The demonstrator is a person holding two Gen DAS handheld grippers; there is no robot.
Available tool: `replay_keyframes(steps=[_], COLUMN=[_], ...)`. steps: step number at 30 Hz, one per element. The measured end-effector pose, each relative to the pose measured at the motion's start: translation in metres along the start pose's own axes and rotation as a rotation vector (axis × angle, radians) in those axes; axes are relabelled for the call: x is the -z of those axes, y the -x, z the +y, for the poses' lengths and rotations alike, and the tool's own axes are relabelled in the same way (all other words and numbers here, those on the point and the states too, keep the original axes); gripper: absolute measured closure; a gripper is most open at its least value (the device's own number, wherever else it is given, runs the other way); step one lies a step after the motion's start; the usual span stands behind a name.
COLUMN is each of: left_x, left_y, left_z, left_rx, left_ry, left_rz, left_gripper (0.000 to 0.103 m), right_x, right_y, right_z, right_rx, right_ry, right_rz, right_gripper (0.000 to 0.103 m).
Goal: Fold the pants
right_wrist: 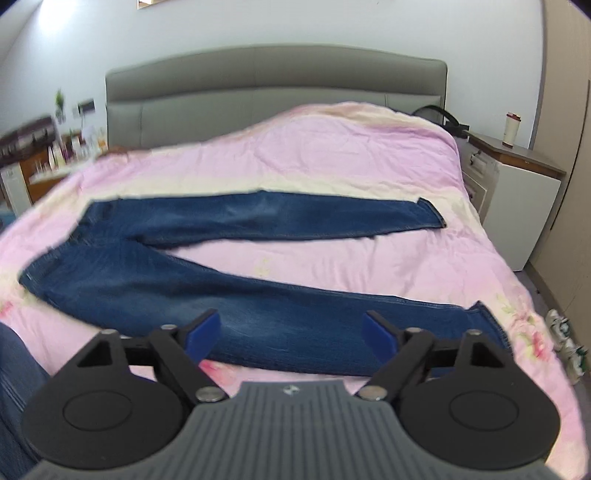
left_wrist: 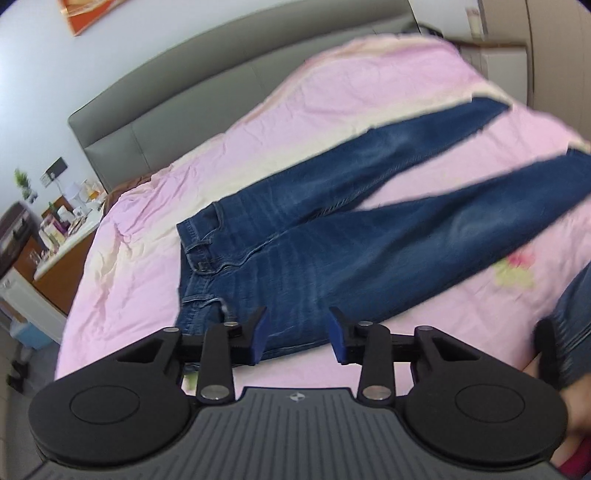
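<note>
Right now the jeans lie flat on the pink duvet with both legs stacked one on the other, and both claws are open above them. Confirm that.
Not quite. The jeans do lie flat on the pink duvet, but the legs are spread apart in a V with duvet showing between them, as the right wrist view shows. Both the left claw and right claw are open.

Grey padded headboard [right_wrist: 273,77], pale wall [right_wrist: 295,26], white bedside cabinet [right_wrist: 517,206]
</note>
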State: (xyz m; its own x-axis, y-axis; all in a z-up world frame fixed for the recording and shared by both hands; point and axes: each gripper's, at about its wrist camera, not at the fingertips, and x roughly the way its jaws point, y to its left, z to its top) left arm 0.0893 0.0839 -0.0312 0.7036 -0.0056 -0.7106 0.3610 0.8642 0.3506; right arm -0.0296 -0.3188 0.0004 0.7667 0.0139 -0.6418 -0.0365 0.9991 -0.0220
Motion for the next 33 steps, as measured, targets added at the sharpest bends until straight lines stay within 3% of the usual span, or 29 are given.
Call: replay_keyframes(steps=[3, 6, 14, 19, 21, 28, 33], left_x=[0.006, 0.016, 0.044, 0.076, 0.083, 0.101, 0.107], left_y=[-0.034, -0.072, -0.165, -0.202, -0.213, -0.232, -0.237], left_z=[0.015, 0.025, 0.031, 0.024, 0.024, 0.011, 0.002], left_rx=[-0.037, -0.075, -0.044, -0.051, -0.056, -0.097, -0.164], left_ry=[-0.151, -0.289, -0.49, -0.632, -0.658, -0.746, -0.755], left_rz=[0.052, 0.114, 0.272, 0.364, 0.377, 0.358, 0.336], left_gripper=[0.06, 0.06, 0.057, 0.056, 0.054, 0.052, 0.054], right_x=[-0.008, -0.011, 0.014, 0.042, 0.052, 0.083, 0.082], right_y=[-0.03, -0.061, -0.15, -0.18, -0.19, -0.227, -0.246], right_z=[-0.034, -0.067, -0.12, -0.134, -0.139, -0.151, -0.149], right_rx=[0.013, 0.002, 0.02, 0.055, 0.084, 0.135, 0.204], right_ry=[0.075, 0.141, 0.382, 0.498, 0.567, 0.666, 0.6], right_rz=[0.071, 0.122, 0.337, 0.404, 0.427, 0.523, 0.506], right_gripper=[0.039, 0.04, 0.046, 0.043, 0.037, 0.04, 0.064])
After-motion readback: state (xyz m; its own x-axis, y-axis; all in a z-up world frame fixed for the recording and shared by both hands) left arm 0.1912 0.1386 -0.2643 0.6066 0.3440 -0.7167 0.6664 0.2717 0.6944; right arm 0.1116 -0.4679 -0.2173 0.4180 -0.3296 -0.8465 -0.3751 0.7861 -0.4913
